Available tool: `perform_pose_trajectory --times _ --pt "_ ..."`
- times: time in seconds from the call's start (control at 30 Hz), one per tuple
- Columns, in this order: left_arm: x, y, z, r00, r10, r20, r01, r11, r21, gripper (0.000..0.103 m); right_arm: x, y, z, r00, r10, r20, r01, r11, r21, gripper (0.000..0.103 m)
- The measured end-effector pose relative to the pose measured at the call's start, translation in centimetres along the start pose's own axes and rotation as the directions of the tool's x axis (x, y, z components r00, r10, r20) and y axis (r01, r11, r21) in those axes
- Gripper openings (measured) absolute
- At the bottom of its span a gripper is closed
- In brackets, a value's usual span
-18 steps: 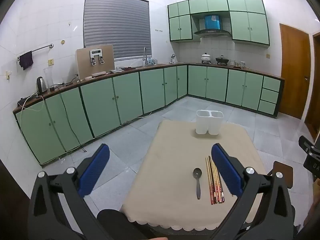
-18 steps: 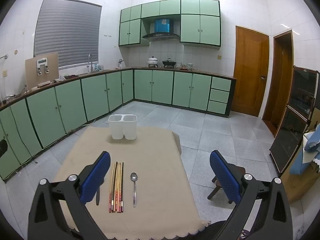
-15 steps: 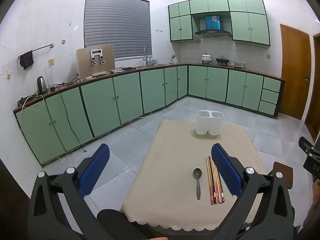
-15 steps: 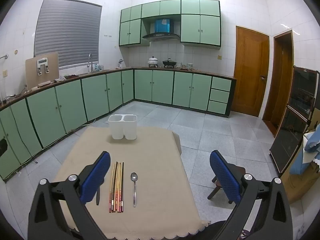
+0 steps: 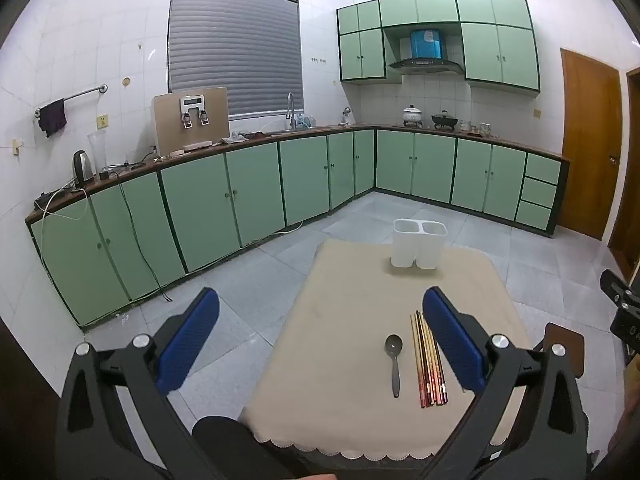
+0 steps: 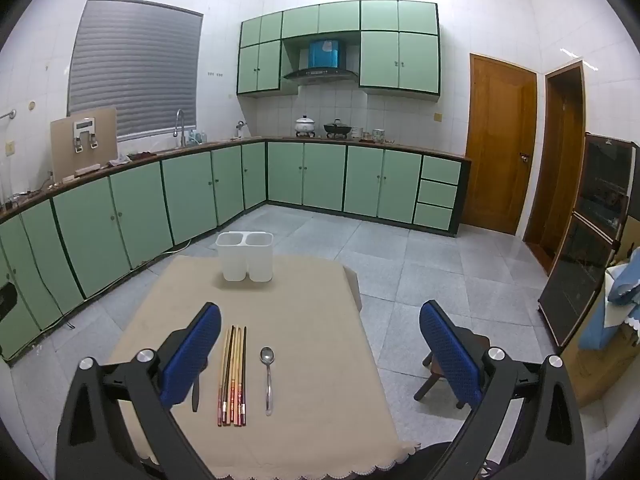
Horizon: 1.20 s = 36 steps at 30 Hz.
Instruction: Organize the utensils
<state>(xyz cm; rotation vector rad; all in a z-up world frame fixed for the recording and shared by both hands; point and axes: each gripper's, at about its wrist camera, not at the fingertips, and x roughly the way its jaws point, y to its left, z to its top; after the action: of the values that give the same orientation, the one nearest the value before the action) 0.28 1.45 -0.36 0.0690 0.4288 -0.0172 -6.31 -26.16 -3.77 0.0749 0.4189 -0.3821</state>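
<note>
White two-compartment holder upright at the table's far end, insides hidden, chopsticks and spoons lying near, left gripper and right gripper spread wide, holding nothing.

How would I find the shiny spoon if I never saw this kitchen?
Look at the table with the beige tablecloth in the middle of the kitchen floor. Near its front edge lies a bundle of chopsticks. The silver spoon lies alone just right of them, bright metal, while the dark spoon on their other side is dull.
</note>
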Motion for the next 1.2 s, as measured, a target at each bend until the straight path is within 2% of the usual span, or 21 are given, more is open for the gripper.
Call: perform_pose_trajectory --times 0.13,1.2 --pt "-0.29 -1.29 0.34 1.000 0.002 0.000 -0.002 1.000 -0.001 0.099 0.02 0.04 -0.05 1.000 -0.001 0.002 0.001 1.000 0.000 0.098" --pt "-0.16 -1.17 0.23 1.000 0.006 -0.005 -0.006 1.000 -0.012 0.099 -0.39 -0.12 0.16 1.000 0.005 0.007 -0.005 1.000 -0.005 0.098"
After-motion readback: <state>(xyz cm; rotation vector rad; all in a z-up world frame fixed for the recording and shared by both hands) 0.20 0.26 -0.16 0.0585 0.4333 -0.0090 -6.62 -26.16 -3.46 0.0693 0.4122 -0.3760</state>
